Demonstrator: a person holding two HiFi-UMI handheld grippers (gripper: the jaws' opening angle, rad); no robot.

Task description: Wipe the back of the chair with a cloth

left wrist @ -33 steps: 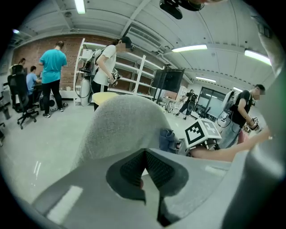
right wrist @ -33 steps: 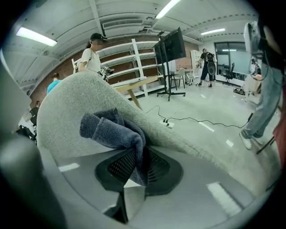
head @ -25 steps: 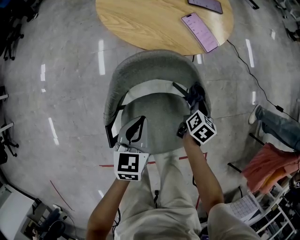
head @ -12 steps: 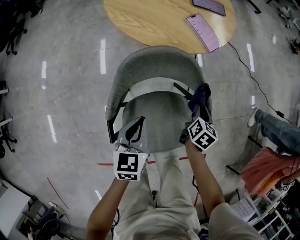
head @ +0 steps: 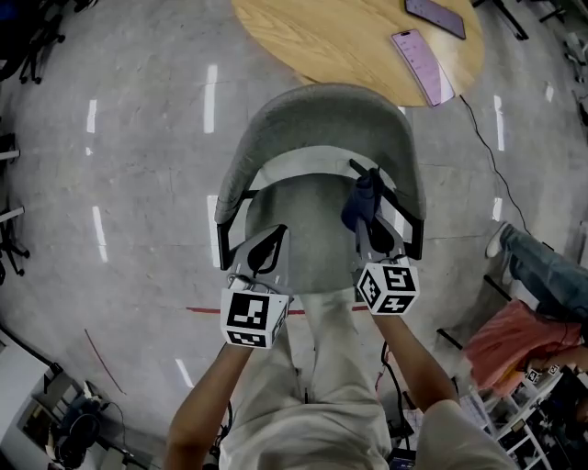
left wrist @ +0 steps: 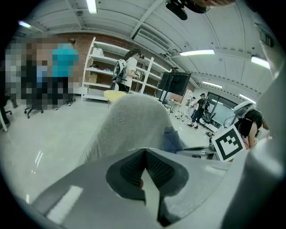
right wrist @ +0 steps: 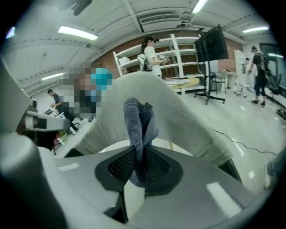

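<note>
Grey chair (head: 322, 119), head view: the curved fabric back wraps round the far side of the seat, pretty much straight below the camera. A round wooden table (head: 312, 37) sits just past it, with a light phone (head: 423, 66) and a darker phone (head: 435, 16) on top.
Cloth (head: 361, 204), head view: dark blue-grey and bunched up, sticking out of the right gripper (head: 375, 240) over the right side of the seat. It's close to the inside of the backrest, but I can't tell if it's touching.
Left gripper (head: 262, 257), head view: over the front-left of the seat, well apart from the cloth.
Left gripper view: jaws pressed together with nothing in them. The chair back rises ahead, with the cloth and the right gripper off to the right.
Right gripper view: jaws clamped on the cloth, which stands up between them in a fold. The grey backrest sits right behind it.
Background, gripper views: white shelving (left wrist: 100, 62), a dark screen (right wrist: 213, 42), a person (right wrist: 258, 71) standing further back.
</note>
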